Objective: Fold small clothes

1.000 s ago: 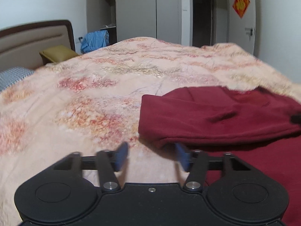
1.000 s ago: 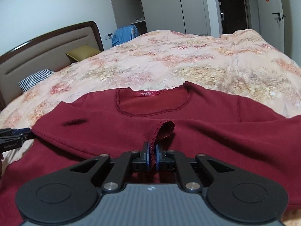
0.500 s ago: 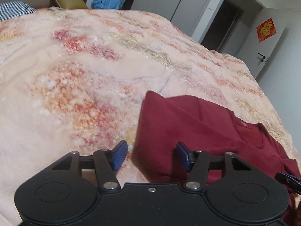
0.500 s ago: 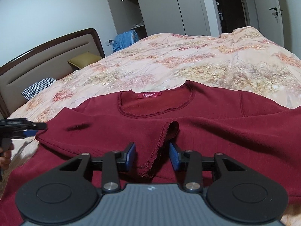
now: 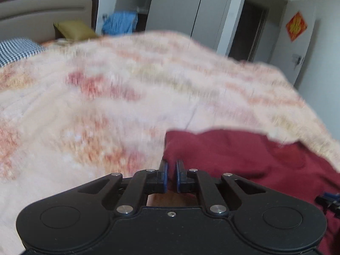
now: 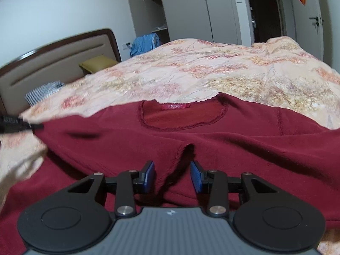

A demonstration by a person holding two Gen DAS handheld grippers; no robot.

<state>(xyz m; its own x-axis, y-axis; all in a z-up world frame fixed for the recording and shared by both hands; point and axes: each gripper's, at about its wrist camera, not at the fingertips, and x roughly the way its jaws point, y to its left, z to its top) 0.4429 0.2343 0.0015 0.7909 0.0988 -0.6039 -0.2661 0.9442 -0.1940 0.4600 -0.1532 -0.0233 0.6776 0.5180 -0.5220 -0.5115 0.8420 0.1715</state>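
A dark red long-sleeved top (image 6: 212,144) lies flat on the bed, neck opening and red label (image 6: 175,106) facing away from me. One sleeve is folded across the chest, and its frilled cuff (image 6: 184,155) rests loose between the blue pads of my right gripper (image 6: 172,167), which stands open. My left gripper (image 5: 171,165) is shut on the top's (image 5: 244,155) left shoulder corner. In the right wrist view the left gripper (image 6: 31,125) reaches in from the left edge onto that corner.
The floral peach quilt (image 6: 212,74) covers the whole bed, and a fold of it laps the top's collar. A padded headboard (image 6: 53,63), an olive pillow (image 6: 97,63) and a checked pillow (image 6: 44,91) are far left. Wardrobe and doors stand behind.
My left gripper moved onto the top's shoulder corner and closed on it. My right gripper opened off the sleeve cuff, which now lies loose between its pads; that hand stayed in place.
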